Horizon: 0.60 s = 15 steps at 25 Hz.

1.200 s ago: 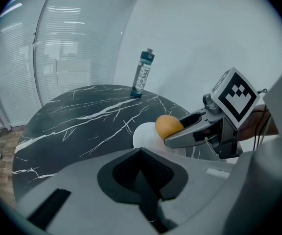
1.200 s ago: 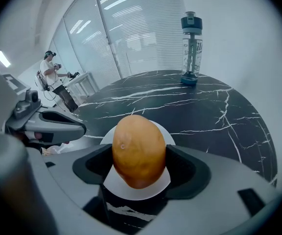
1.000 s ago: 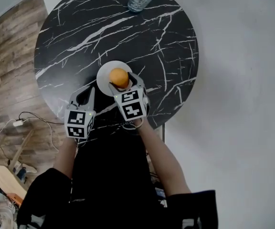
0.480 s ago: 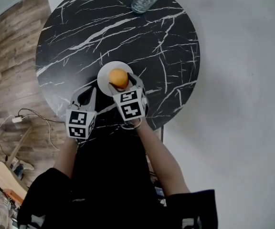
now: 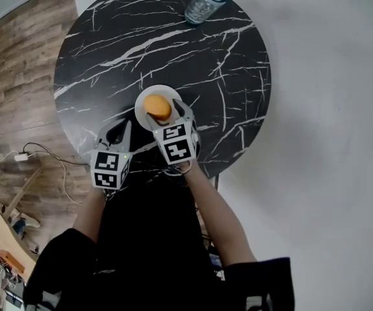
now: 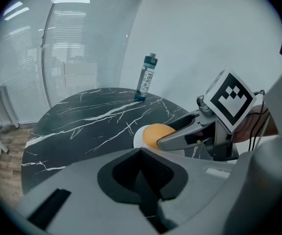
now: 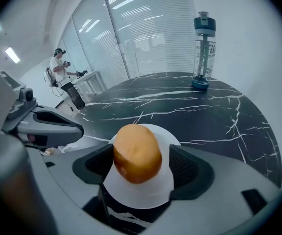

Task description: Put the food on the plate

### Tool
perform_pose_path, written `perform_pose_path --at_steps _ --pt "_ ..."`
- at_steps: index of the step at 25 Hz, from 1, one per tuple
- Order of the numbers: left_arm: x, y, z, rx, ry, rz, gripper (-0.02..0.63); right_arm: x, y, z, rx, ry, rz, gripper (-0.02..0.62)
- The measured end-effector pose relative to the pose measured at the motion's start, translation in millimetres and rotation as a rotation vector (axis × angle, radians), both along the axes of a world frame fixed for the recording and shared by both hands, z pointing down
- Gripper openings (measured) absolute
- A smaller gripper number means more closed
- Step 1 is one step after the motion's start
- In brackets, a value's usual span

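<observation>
- The right gripper [image 7: 142,169] has its jaws spread, one on each side of the food [image 7: 137,153]. A sliver of white shows between the food and the right-hand jaw.
- The food (a rounded orange-brown piece) lies over the middle of the white plate [image 7: 146,194], which sits toward the near edge of the black marble table [image 5: 109,50].
- The left gripper [image 6: 142,173] has its jaws pressed together on nothing, just left of the plate.
- A water bottle [image 5: 207,0] stands upright at the table's far edge.
</observation>
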<state>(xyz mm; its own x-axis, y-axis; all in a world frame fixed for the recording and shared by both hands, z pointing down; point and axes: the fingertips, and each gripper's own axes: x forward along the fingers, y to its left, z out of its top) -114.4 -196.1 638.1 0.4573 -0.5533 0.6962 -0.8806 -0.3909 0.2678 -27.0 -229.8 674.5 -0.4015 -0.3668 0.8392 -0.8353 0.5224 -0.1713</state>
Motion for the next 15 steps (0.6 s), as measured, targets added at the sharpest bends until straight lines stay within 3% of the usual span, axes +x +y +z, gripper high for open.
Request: perform_pose_path --at_steps 9,15 --pt "-0.8 5.5 -14.7 0.036 -0.008 -0.034 0.000 3.2 4.3 -26.8 0.066 -0.042 0.003 0.331" --pt "11.1 17.2 -30.6 0.059 0.001 -0.044 0.000 6.3 23.9 -46.0 0.107 -0.127 0.005 0.330"
